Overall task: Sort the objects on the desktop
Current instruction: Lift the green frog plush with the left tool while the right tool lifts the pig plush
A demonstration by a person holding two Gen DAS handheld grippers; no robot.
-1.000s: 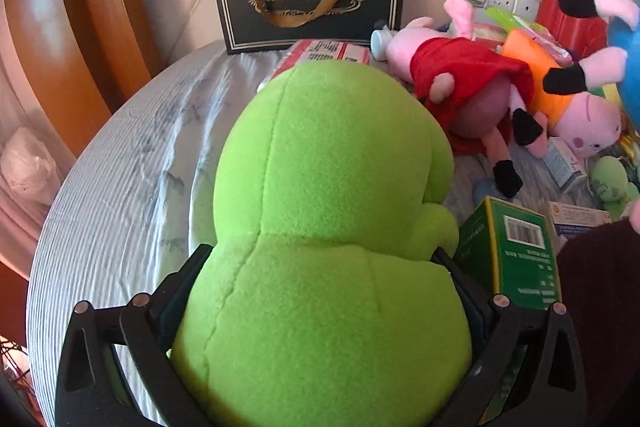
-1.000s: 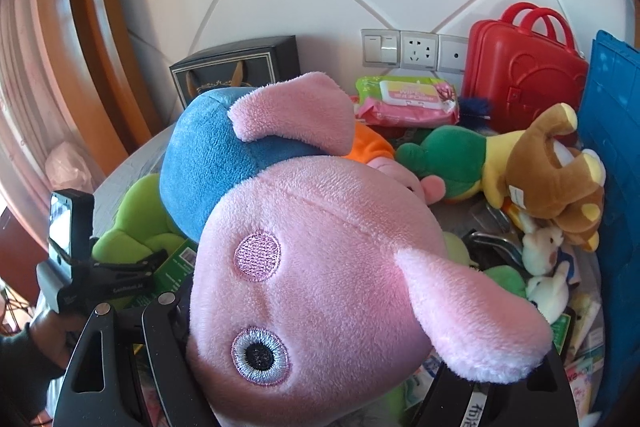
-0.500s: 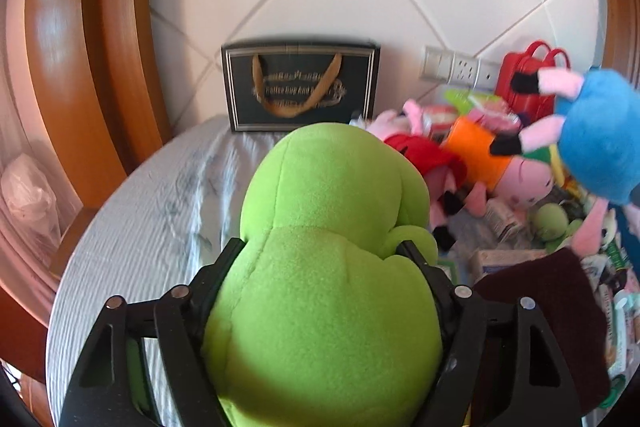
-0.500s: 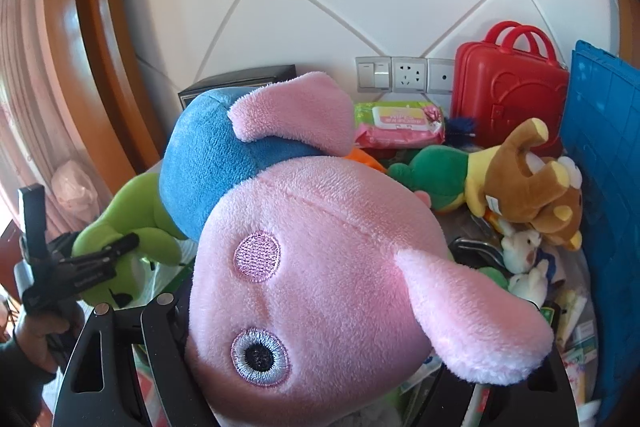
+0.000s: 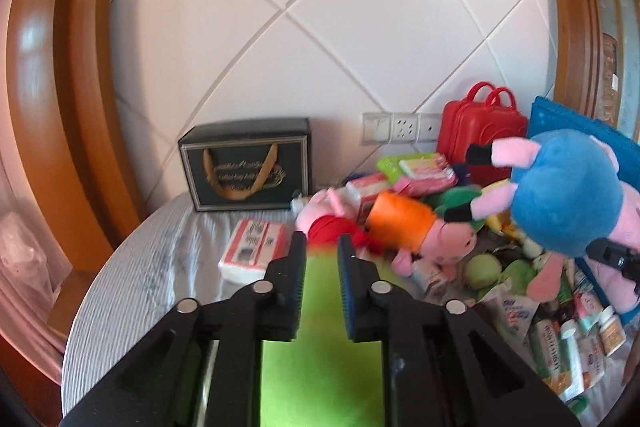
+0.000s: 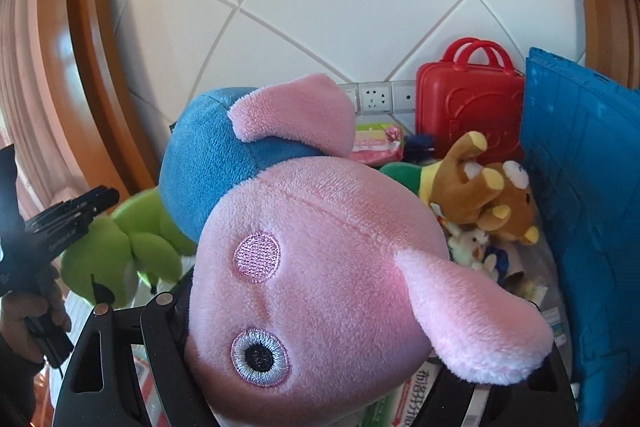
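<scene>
Two grippers, one green plush [image 5: 320, 339], one pink pig plush [image 6: 320, 267].

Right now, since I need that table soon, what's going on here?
A person is sorting a cluttered table, a gripper in each hand. The right gripper holds a pink pig plush above the pile. The left gripper is shut; a green plush shows blurred in its narrow gap, but whether it is pinched is unclear.

L hand-held gripper [image 5: 321, 259] jaws nearly together, green plush [image 5: 320, 367] blurred below; table [image 5: 132, 287] cluttered.
</scene>
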